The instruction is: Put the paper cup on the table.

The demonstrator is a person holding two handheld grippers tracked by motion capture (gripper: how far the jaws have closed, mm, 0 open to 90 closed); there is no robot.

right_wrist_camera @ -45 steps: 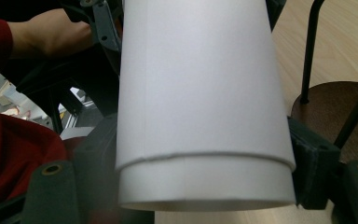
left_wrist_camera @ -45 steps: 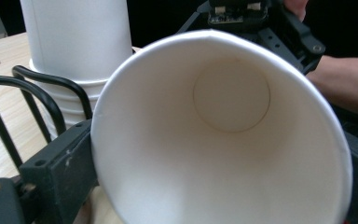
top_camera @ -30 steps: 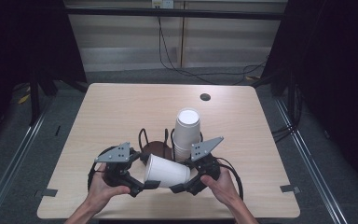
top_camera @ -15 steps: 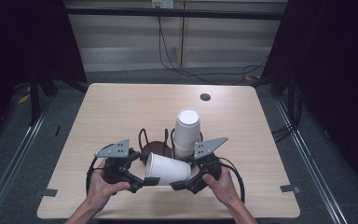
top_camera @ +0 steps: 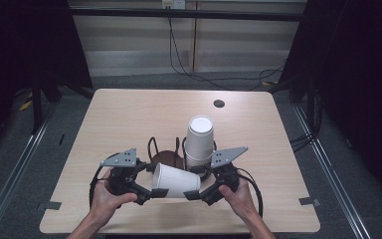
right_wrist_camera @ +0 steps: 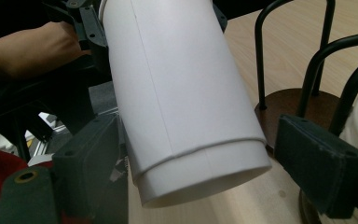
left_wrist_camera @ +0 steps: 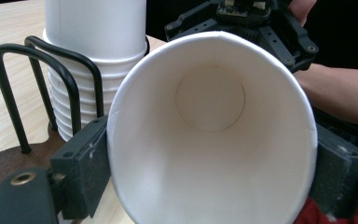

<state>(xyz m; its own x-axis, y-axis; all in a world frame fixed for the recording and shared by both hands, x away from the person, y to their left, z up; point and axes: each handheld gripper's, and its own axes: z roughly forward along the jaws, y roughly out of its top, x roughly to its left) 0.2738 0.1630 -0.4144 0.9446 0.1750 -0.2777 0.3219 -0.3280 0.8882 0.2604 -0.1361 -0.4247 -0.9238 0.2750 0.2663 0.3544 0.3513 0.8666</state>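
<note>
A single white paper cup (top_camera: 175, 180) is held sideways in the air just above the near edge of the pale wooden worktop (top_camera: 129, 114), between two hand-held tools. It looks already separated from the stack; what seems left is to pass it fully to one tool and set it down or place it.

On the left, the left tool (top_camera: 149, 191) is clenched on the cup's open rim. In the left gripper view its black pads press both sides of the mouth, squeezing it slightly oval, and the round inner base shows.

In the middle, the cup is plain white, smooth, with a faint side seam and a rolled band near the base, undamaged apart from the squeezed mouth.

On the right, the right tool (top_camera: 195, 193) sits at the cup's narrow base end. In the right gripper view one pad looks close against the cup while the other stands clear, so it appears released or only partly closed.

Behind them, a stack of white cups (top_camera: 199, 139) stands upside down in a black wire holder (top_camera: 155, 147) on a dark round base.
</note>
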